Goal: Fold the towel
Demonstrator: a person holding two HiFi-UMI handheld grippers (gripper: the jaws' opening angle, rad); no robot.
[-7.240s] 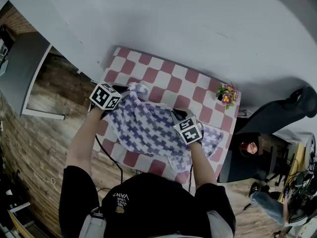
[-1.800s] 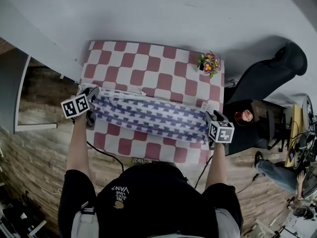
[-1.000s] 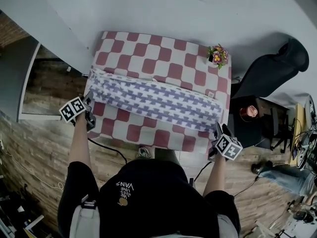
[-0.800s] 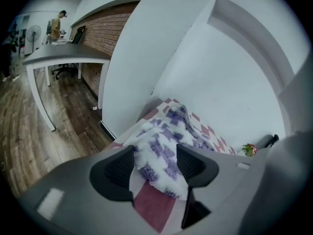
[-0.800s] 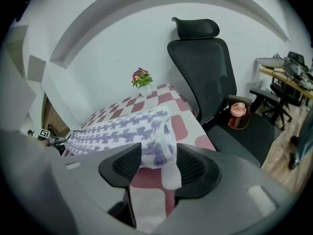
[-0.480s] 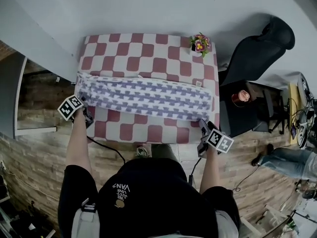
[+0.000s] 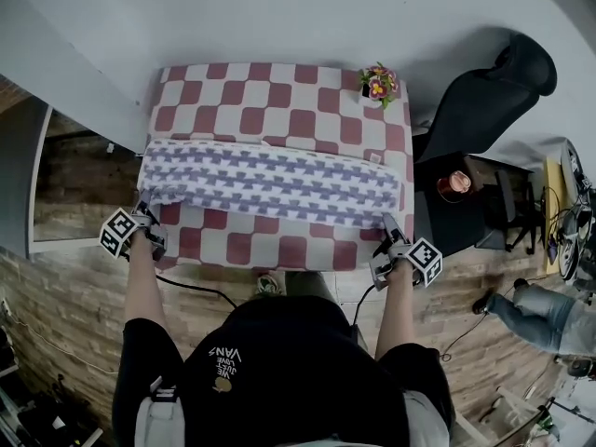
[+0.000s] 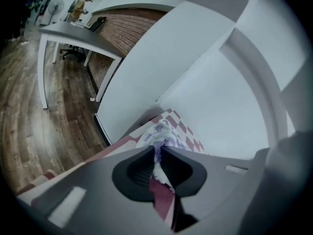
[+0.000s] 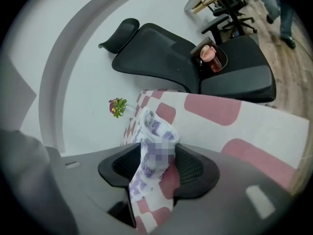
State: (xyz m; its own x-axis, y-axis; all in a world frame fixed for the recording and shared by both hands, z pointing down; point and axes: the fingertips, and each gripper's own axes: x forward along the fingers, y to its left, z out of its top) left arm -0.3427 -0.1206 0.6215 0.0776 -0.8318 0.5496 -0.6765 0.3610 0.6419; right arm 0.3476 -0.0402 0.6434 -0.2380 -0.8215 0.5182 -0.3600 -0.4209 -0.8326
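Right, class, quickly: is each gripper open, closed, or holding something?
Left gripper: just closed, pinching the towel.
Right gripper: holding the towel's other end, jaws just eased slightly wider.

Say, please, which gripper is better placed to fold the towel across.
Probably the left gripper: its jaws have just closed tightly on the towel corner. The right gripper just opened its jaws wider around a thicker bunch, grip unclear.
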